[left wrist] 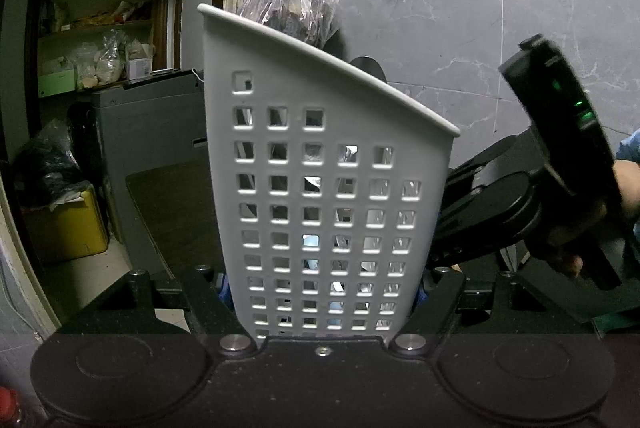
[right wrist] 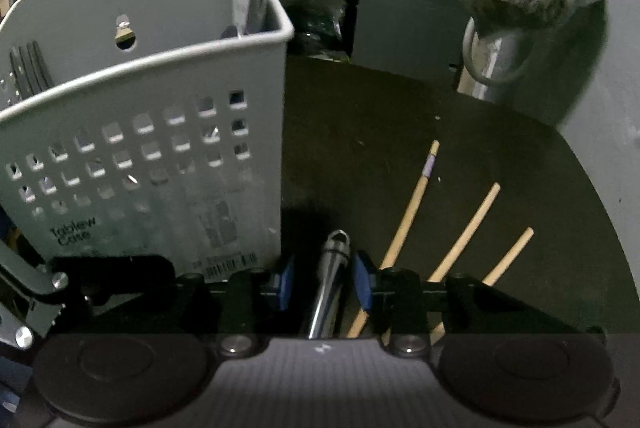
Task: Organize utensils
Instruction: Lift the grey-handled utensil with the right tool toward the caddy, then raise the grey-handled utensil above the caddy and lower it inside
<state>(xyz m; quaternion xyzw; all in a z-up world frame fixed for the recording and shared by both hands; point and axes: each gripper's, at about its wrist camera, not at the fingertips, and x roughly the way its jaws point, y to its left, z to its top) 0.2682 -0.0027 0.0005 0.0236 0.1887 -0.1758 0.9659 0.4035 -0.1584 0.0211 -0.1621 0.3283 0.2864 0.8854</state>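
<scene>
The metal utensil handle is seen between the blue pads of the right tool, just right of the white caddy. A gap shows on both sides of it, so the right tool is read as apart, not yet clamped. The handle is judged stiff, polished and slippery, fairly light; a squeeze across its shaft below the looped end is favoured, since a loose grip would let it slide. The caddy is clamped low at its perforated wall by the left tool and is held steady; it is judged light, rigid plastic. Forks and another utensil are already stood inside it. Further right of the caddy, three wooden chopsticks are left lying on the dark tabletop.
</scene>
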